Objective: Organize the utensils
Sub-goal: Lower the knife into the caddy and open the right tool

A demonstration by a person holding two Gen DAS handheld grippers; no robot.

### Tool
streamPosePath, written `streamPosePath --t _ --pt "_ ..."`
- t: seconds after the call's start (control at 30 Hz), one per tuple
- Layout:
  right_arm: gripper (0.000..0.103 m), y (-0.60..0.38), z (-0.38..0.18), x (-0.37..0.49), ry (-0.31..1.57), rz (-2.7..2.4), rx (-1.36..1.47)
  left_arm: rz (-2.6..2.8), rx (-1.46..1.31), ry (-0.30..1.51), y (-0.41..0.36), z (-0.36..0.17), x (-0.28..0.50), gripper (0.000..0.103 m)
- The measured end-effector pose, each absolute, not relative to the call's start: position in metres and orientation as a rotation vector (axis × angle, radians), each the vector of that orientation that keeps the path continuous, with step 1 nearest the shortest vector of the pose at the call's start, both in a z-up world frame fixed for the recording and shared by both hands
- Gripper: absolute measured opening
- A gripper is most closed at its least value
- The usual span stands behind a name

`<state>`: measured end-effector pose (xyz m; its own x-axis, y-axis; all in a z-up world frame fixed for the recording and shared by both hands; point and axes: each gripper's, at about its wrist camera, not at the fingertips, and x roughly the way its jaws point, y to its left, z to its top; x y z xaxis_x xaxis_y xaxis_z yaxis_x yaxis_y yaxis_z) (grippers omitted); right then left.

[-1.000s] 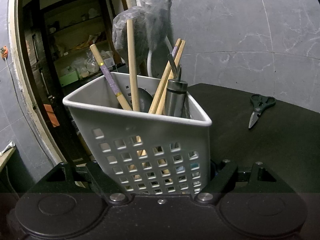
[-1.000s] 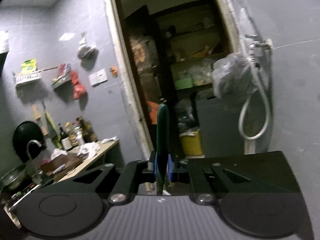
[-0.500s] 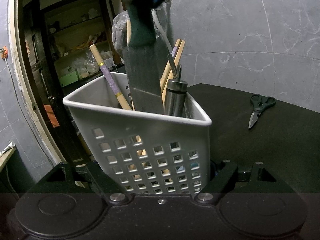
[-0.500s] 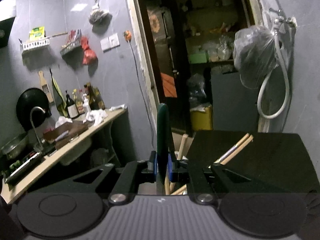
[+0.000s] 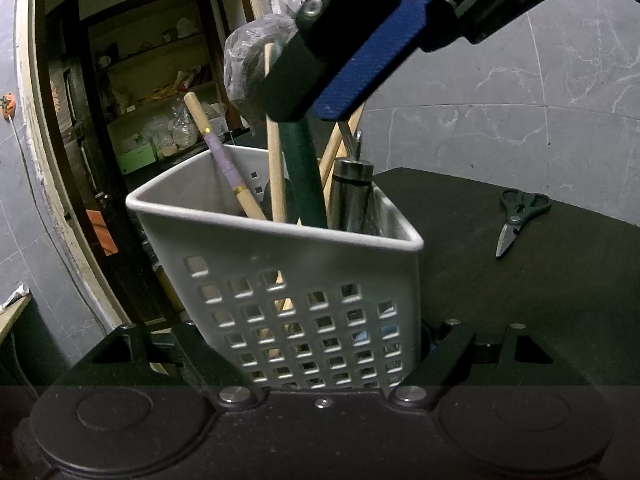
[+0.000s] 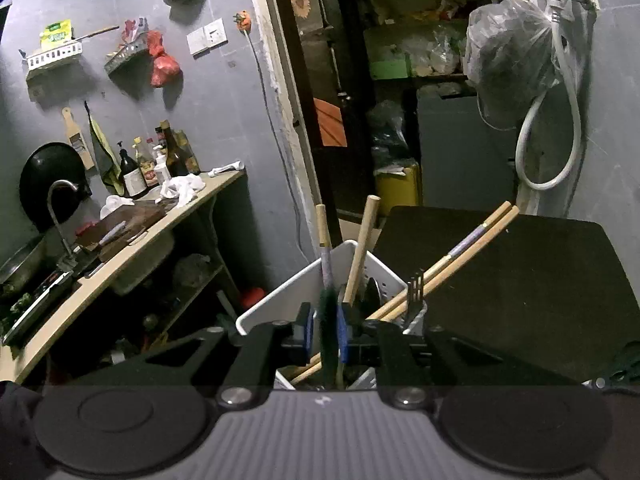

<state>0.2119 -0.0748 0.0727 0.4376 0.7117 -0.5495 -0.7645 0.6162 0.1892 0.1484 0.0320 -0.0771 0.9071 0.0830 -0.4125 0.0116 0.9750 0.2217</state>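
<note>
A white perforated basket (image 5: 224, 264) stands on the dark table (image 5: 520, 300), and my left gripper (image 5: 320, 360) is shut on its two sides. It holds wooden chopsticks (image 6: 460, 248), a wooden handle (image 6: 360, 248), a steel cylinder (image 5: 352, 196) and a fork (image 6: 416, 284). My right gripper (image 6: 325, 332) hangs over the basket, seen from below as the right gripper (image 5: 312, 112) in the left wrist view. Its jaws are opening. The knife's green handle (image 5: 304, 176) stands between the blue pads, blurred and low as the handle (image 6: 328, 320), with its blade down inside the basket.
Dark-handled scissors (image 5: 516, 216) lie on the table to the right of the basket. Left of the table, a wooden counter (image 6: 140, 248) carries bottles and a sink. A bagged bundle (image 6: 508, 48) and a hose hang on the wall behind.
My right gripper has come down over the basket with the knife. The blade has gone into the basket and the green handle has slid lower between the pads. The left gripper and basket kept still.
</note>
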Motion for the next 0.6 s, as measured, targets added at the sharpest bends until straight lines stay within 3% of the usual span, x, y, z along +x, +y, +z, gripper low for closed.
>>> streamPosePath --t 0.23,0.3,0.43,0.6 --pt "0.055 -0.077 0.083 0.213 0.612 0.895 -0.072 0.033 0.228 0.435 0.031 -0.076 0.149 0.083" --pt "0.062 -0.078 0.088 0.212 0.590 0.889 -0.069 0.032 0.229 0.435 0.031 -0.076 0.149 0.083" --pt "0.086 -0.081 0.097 0.212 0.546 0.875 -0.065 0.032 0.229 0.435 0.031 -0.076 0.149 0.083" --pt "0.098 -0.087 0.106 0.216 0.517 0.823 -0.037 0.033 0.229 0.436 0.031 -0.077 0.149 0.083"
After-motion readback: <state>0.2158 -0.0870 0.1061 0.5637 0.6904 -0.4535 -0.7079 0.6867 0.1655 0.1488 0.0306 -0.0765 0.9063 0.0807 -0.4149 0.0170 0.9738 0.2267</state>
